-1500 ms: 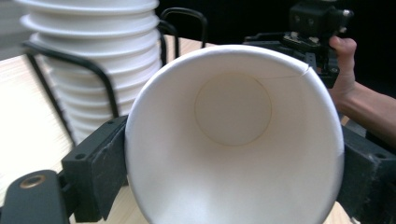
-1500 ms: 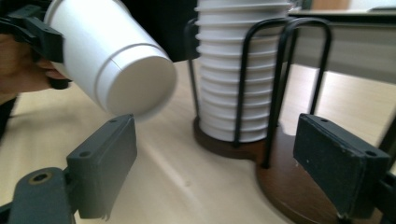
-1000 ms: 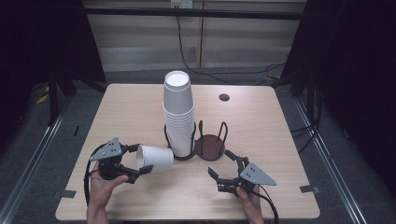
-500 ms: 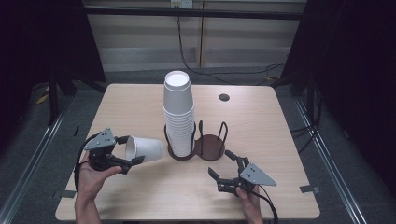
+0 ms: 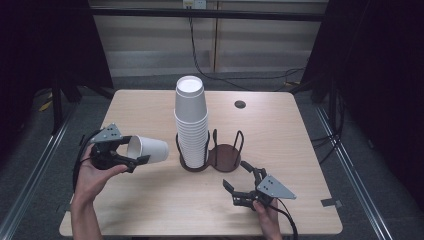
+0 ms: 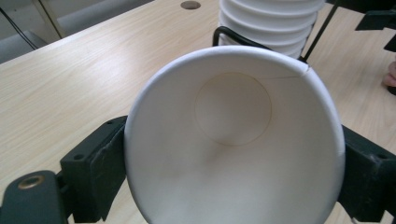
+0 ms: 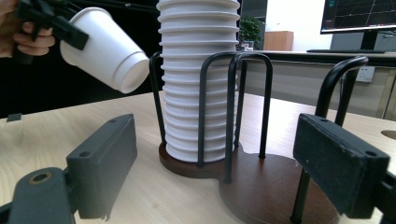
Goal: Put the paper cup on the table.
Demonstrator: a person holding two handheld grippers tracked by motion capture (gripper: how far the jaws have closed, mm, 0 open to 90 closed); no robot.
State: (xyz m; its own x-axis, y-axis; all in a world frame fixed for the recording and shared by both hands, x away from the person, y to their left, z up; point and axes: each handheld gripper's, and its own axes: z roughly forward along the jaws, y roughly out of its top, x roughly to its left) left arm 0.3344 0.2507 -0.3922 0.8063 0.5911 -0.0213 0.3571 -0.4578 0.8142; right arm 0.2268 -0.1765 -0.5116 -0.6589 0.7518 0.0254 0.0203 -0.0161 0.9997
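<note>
**Single cup lifted off — next stop looks like the empty ring**

Left hand-held gripper (image 5: 131,151) clamps one white paper cup (image 5: 147,149) by its rim, cup tipped on its side in the air above the left part of the surface (image 5: 150,200), base pointing at the cup stack (image 5: 191,125). Right hand-held gripper (image 5: 239,184) sits wide and empty near the front edge. Likely step: carry and place — next move calls for uprighting the cup and lowering it into the free ring of the holder (image 5: 226,152). Cups are thin matte paper, tapered, rolled rims; holder is a dark wooden base with black wire loops.
</note>
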